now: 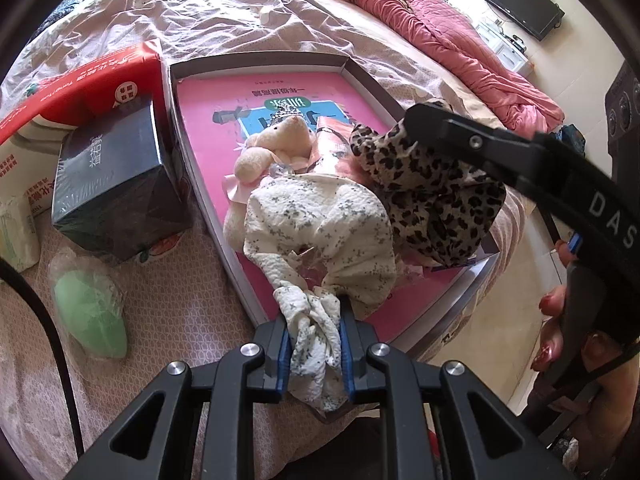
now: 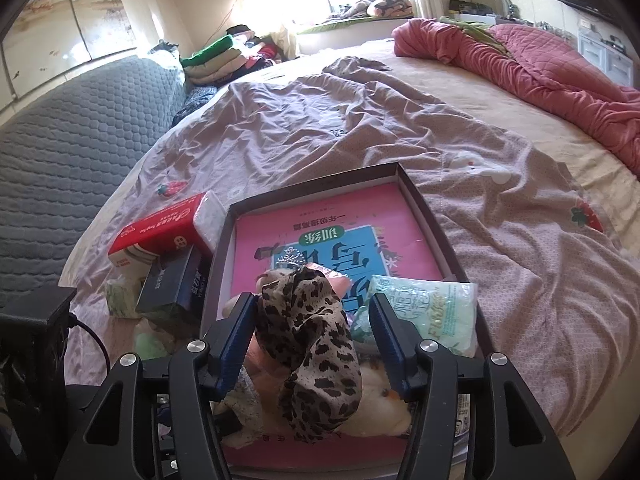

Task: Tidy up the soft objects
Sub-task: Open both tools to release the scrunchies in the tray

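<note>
Here the shallow box (image 1: pixel 362 70) on the bed (image 2: pixel 360 128) serves as the collecting spot, a pink book (image 1: pixel 208 120) lining its bottom. The left gripper (image 1: pixel 314 354) has its jaws clenched on the knotted end of a white flowered cloth (image 1: pixel 320 220), which lies over a plush toy (image 1: pixel 276 140) in the box. The right gripper (image 2: pixel 314 344) hangs over the box with jaws released; the leopard cloth (image 2: pixel 316 340) draped between them looks loose, probably just let go or about to be taken. A tissue packet (image 2: pixel 432 308) lies at the box's right wall.
</note>
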